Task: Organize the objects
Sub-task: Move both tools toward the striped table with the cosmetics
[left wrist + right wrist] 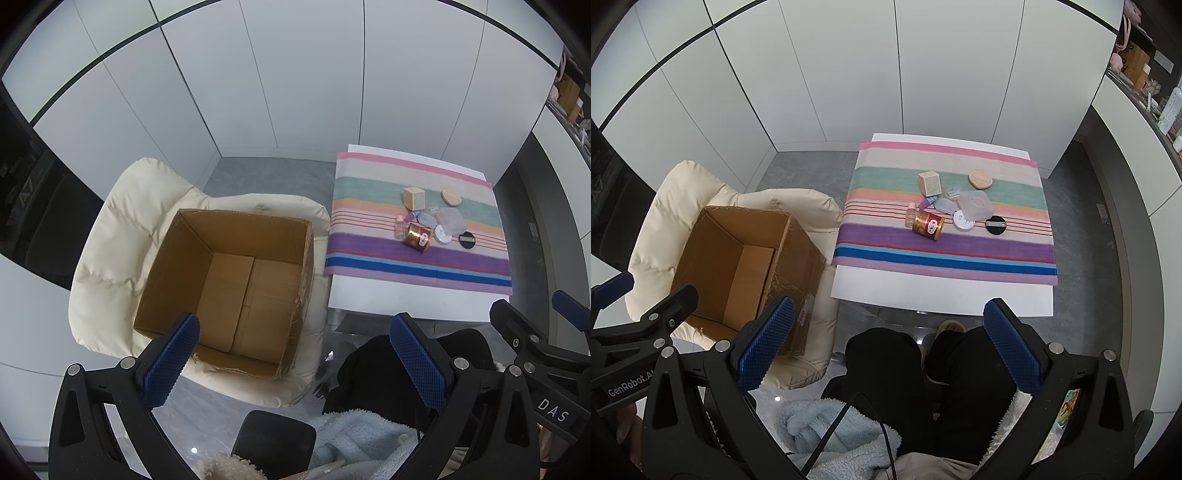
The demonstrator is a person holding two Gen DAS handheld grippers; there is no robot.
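Note:
An open, empty cardboard box [236, 288] [738, 266] rests on a cream padded chair [122, 236] [665, 192]. To its right, a small white table [406, 295] [942, 295] carries a striped cloth [417, 258] [942, 251] with a cluster of small items: a red and gold can [417, 237] [928, 225] on its side, a beige cube [413, 198] [929, 183], a wooden oval [452, 197] [980, 180], a clear plastic case [450, 220] [975, 205], a white jar [963, 220] and a black round pad [995, 225]. My left gripper [295, 320] hangs open over the box's near edge. My right gripper [890, 303] hangs open before the table. Both are empty.
White cabinet doors close off the back and right. A person's black-trousered legs [923, 362] and a pale blue fleece [827, 424] lie below the grippers. Shelves with clutter [1137, 62] sit at the upper right. The floor [266, 177] is grey.

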